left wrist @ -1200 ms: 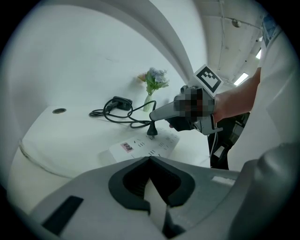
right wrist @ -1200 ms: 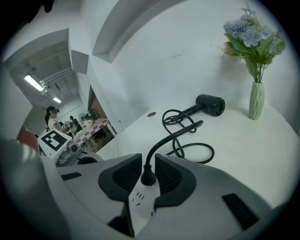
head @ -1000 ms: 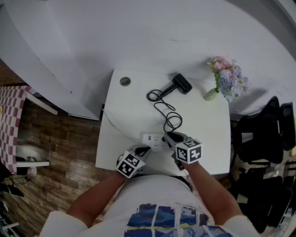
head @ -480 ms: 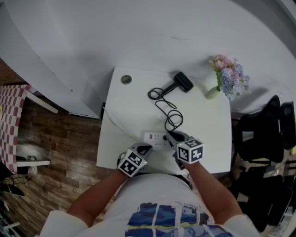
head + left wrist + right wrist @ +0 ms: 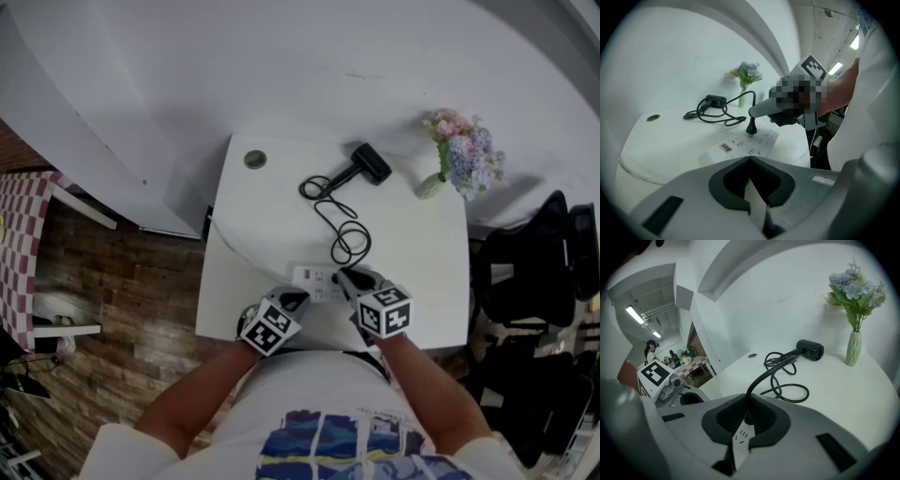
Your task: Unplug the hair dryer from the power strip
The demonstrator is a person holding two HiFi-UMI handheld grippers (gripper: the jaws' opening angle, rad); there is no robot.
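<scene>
A black hair dryer (image 5: 368, 167) lies at the back of the white table (image 5: 412, 281), and its black cord (image 5: 347, 246) loops forward to a plug (image 5: 751, 127) standing in the white power strip (image 5: 314, 281). My right gripper (image 5: 349, 278) is over that plug with its jaws closing; the plug (image 5: 749, 414) sits between the pads and the cord rises out of them. My left gripper (image 5: 292, 300) is at the strip's near left end, where the strip (image 5: 740, 145) runs in between its narrow jaws.
A pale vase of flowers (image 5: 459, 159) stands at the table's back right. A round cable grommet (image 5: 254, 159) sits at the back left. Black bags or a chair (image 5: 534, 281) crowd the right side; wooden floor (image 5: 141, 309) lies to the left.
</scene>
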